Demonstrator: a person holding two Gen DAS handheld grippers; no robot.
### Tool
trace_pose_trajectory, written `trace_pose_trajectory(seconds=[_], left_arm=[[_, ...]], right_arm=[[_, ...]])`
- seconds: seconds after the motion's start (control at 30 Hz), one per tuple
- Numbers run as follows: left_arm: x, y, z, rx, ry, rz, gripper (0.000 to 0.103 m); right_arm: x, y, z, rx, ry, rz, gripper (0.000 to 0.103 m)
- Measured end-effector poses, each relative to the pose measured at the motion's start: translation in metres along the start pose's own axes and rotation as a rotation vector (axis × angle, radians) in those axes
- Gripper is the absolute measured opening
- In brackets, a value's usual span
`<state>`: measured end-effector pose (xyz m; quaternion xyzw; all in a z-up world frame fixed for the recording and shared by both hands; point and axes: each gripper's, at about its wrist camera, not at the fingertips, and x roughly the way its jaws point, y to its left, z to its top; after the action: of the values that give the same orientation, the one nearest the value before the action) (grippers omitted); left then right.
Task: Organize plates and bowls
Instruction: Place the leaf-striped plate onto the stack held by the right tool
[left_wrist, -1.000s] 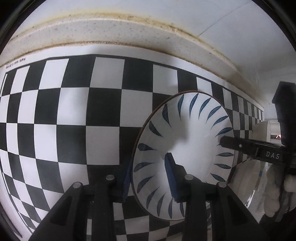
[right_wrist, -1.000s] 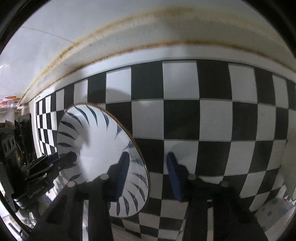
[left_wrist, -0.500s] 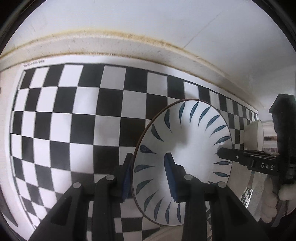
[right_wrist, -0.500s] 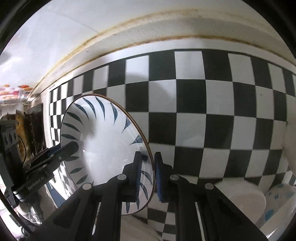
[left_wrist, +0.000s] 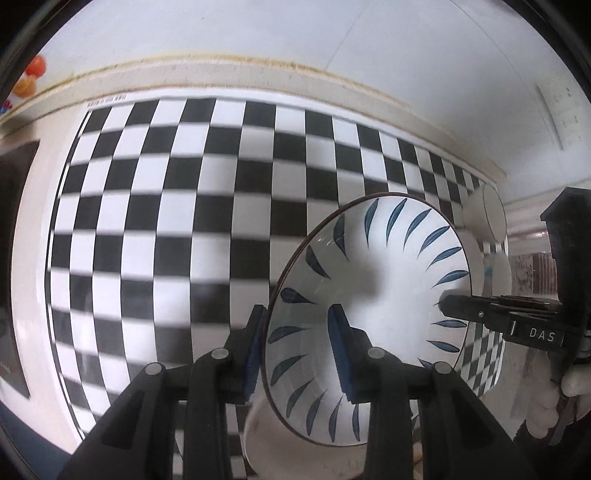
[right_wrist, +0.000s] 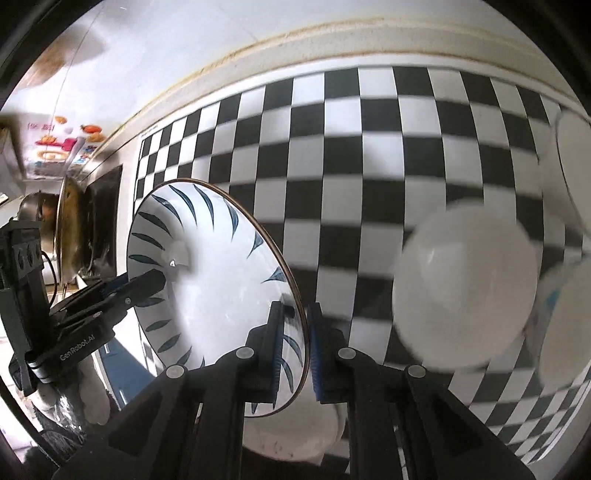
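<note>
Both grippers, left (left_wrist: 297, 345) and right (right_wrist: 293, 341), have jaws clamped on opposite rims of one leaf-patterned bowl (left_wrist: 373, 291). Below lies a checkered mat (left_wrist: 166, 221) on a pale table (left_wrist: 33, 229) against a white wall (left_wrist: 258, 33). White bowls (right_wrist: 465, 291) rest on the mat.

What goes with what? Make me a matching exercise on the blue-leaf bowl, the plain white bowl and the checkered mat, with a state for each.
Things:
1. white ceramic bowl with blue leaf strokes
2. plain white round bowl
3. black-and-white checkered mat

States:
A. spread flat as the work surface
B. clamped at opposite rims by the left gripper and the right gripper
C. sits on the checks, ungripped

Pairs: 1-B, 2-C, 3-A
</note>
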<state>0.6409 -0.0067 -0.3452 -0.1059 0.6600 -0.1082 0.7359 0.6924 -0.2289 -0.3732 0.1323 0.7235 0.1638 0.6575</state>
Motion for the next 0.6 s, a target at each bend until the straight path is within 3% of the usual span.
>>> trace_pose_trajectory(seconds=[0.3,0.6], left_arm=[[0.011,-0.001,-0.066,0.016,0.065,0.033,0.030],[0.033,0.007,-0.093,0.005,0.118,0.056,0.030]], right_arm=[[0.016,-0.001,-0.073,0.007,0.031,0.012,0.014],[0.055,0.006,-0.112,0.014,0.086,-0.004,0.014]])
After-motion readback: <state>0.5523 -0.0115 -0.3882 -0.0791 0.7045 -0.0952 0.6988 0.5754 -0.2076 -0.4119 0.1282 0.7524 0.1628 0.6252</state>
